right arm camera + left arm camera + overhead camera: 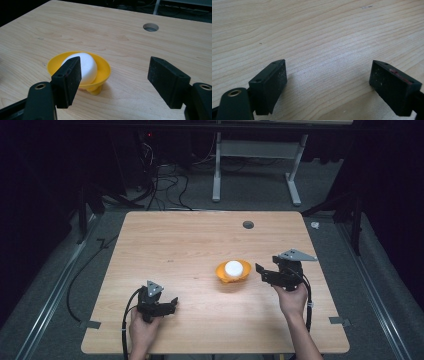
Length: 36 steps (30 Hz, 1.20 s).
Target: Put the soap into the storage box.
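Bowls: one yellow bowl (pixel 103 67), one white ball (pixel 86 65) inside (underside hidden).
Grippers: left gripper (pixel 328 86) and right gripper (pixel 115 82), both gaping, empty.

Bright light from overhead on my table (pixel 165 235), room around it nearly black. Glare washes out the white ball (pixel 233 268) in the high view. Soft shadows under my jaws; near parts slightly blurred.

Wooden table (pixel 190 245), round cable hole (pixel 248 225), floor cables (pixel 165 182), white table frame (pixel 257 150)

No readable text or labels.
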Available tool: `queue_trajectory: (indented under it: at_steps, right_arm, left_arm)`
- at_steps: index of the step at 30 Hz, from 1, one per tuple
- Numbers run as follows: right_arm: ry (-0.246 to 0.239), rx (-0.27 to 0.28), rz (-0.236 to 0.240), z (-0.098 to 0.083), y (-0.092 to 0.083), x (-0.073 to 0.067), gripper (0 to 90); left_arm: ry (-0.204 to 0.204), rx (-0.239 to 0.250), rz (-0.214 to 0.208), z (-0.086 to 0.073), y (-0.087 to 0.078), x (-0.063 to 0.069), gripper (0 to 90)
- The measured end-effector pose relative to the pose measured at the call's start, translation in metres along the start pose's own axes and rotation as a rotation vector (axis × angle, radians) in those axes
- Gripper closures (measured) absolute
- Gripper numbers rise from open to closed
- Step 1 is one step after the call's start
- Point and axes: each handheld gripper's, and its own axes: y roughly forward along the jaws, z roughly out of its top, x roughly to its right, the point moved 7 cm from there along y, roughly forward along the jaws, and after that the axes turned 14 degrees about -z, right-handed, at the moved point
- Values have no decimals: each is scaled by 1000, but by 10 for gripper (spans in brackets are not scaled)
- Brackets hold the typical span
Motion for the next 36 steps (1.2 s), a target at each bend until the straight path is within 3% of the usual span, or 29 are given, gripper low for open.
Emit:
queue_trajectory:
  at_steps: [36]
  right_arm:
    - [40, 2, -56, -21, -21, 32, 282]
  left_arm:
    - [0, 0, 0, 0, 0, 0, 149]
